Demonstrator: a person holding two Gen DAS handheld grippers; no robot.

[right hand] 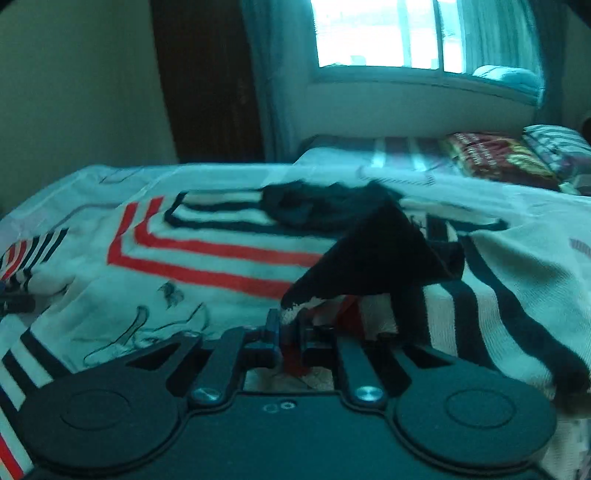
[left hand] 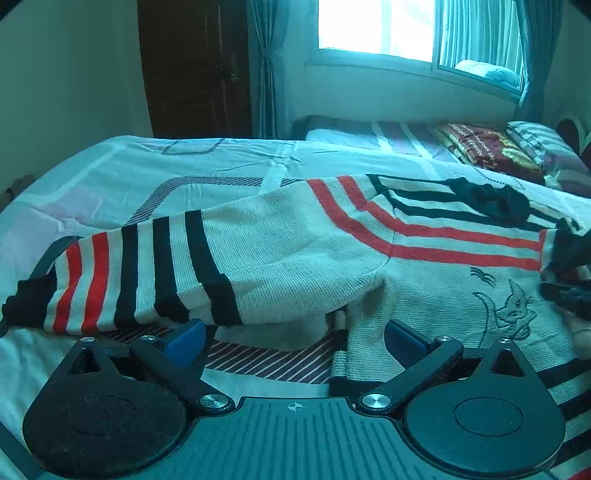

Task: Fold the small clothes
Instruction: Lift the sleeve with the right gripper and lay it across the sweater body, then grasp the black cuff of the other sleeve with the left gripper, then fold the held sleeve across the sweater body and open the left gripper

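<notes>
A small cream knit sweater (left hand: 295,258) with red and black stripes and a cartoon drawing lies on the bed. Its left sleeve (left hand: 122,277) stretches out to the left. My left gripper (left hand: 295,339) is open, its blue pads either side of the gap under the sleeve's armpit, holding nothing. In the right wrist view the sweater (right hand: 203,266) fills the middle. My right gripper (right hand: 290,332) is shut on the right sleeve (right hand: 373,266) at its black cuff, lifted and folded over the sweater's body.
The bed (left hand: 110,177) has a pale sheet with striped patches. Folded blankets and pillows (left hand: 491,147) lie at the far right. A dark door (left hand: 195,66), curtains and a bright window (left hand: 373,26) stand behind the bed.
</notes>
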